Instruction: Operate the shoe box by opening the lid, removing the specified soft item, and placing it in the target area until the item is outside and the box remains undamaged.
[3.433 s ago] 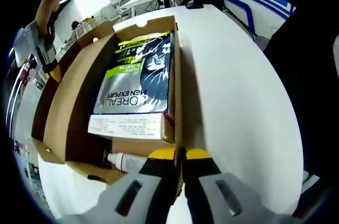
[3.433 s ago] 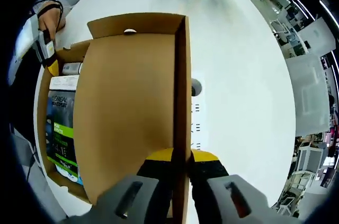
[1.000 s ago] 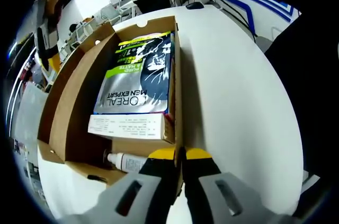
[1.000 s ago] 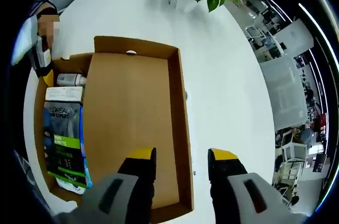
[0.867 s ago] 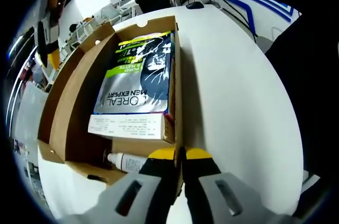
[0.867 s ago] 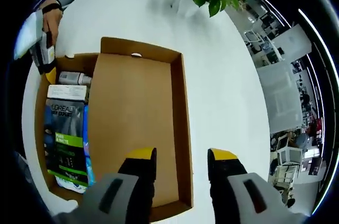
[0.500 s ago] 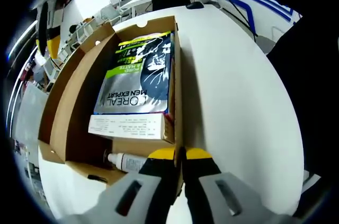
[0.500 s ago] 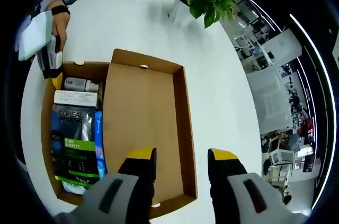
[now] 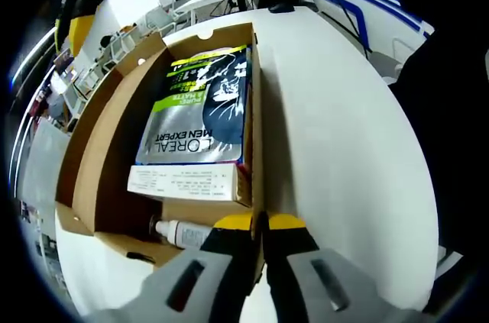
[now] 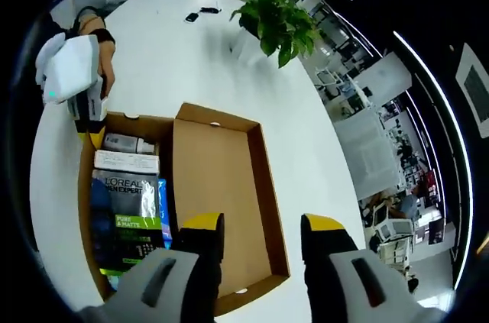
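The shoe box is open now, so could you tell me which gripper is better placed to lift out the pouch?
Probably the right gripper: it is open and free above the lid, with the pouch in view. The left gripper is shut on the box wall, steadying the shoe box.

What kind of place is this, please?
Probably an open office or lab: a large white table with a potted plant, and rows of desks and chairs behind it.

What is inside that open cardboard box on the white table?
Inside the box lies a L'Oreal Men Expert packet on a flat white carton, with a small white bottle at one end. Whatever lies beneath the packet is covered.
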